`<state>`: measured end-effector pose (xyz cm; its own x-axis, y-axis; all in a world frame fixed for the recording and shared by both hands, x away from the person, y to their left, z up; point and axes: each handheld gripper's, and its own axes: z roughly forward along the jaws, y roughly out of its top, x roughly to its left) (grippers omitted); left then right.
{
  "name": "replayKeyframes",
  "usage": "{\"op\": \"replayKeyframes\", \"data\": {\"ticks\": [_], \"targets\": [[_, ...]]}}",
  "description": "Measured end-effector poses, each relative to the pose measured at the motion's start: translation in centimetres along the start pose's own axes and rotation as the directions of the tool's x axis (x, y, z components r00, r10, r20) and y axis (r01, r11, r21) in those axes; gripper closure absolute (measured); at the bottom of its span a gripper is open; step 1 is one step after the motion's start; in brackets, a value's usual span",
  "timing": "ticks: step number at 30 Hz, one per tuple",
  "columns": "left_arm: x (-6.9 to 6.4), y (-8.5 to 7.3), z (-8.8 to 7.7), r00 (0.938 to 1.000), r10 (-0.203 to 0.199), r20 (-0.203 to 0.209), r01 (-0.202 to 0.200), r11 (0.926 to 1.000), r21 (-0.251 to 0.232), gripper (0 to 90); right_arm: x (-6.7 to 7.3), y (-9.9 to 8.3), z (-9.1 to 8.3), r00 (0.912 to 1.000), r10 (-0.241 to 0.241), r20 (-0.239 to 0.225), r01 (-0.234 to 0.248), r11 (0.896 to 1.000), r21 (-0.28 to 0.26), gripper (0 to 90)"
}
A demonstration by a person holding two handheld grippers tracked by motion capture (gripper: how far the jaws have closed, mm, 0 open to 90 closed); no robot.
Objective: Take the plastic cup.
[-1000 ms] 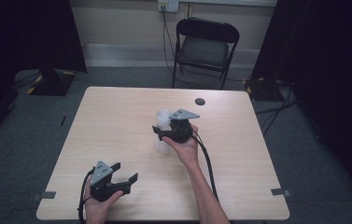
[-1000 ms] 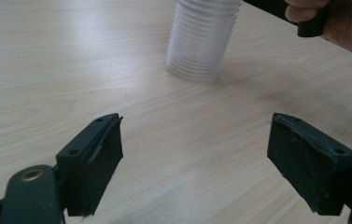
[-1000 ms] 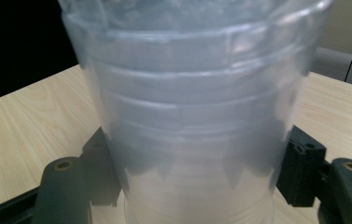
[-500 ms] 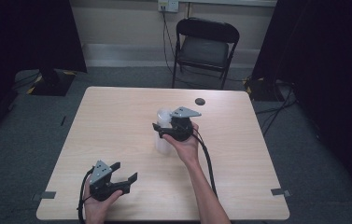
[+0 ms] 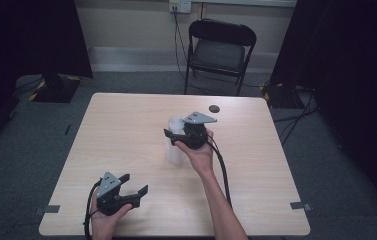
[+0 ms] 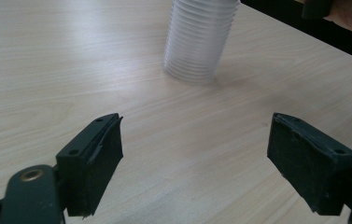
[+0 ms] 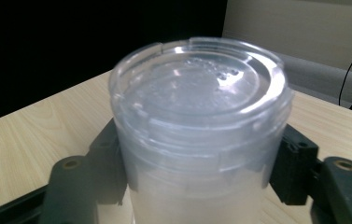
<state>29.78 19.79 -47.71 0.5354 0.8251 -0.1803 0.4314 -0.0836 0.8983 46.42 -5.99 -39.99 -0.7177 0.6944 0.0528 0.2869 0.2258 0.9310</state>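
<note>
table: loads of bare wood left of the cup stack, near edge runs right under the left hand
cup stack: upside down mid-table, hasn't budged from a second ago
right gripper: reaching in from the stack's right, jaws just closed in, now pressing its top
left gripper: well short of the stack by the near edge, jaws wide, holding nothing
black cap: beyond the stack, near the far edge

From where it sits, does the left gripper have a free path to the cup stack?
Probably yes. The left gripper is open, and its own view shows bare table between its jaws and the foot of the cup stack. The right gripper already clasps the stack near its top, so only the lower part is free.
</note>
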Motion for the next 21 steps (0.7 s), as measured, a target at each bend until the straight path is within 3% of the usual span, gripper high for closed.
{"op": "replayKeyframes", "data": {"ticks": [12, 21], "targets": [[0.0, 0.0, 0.0, 1.0000, 0.004, -0.002, -0.004, 1.0000, 0.003, 17.9, 0.0, 0.8, -0.5, 1.0000, -0.004, 0.000, 0.004, 1.000, -0.029, 36.1], [0.0, 0.0, 0.1, 0.9994, -0.004, -0.036, 0.004, 0.9999, -0.016, 17.2, -0.1, 1.3, -0.8, 0.9998, 0.005, -0.021, -0.005, 0.999, -0.042, 36.5]]}}
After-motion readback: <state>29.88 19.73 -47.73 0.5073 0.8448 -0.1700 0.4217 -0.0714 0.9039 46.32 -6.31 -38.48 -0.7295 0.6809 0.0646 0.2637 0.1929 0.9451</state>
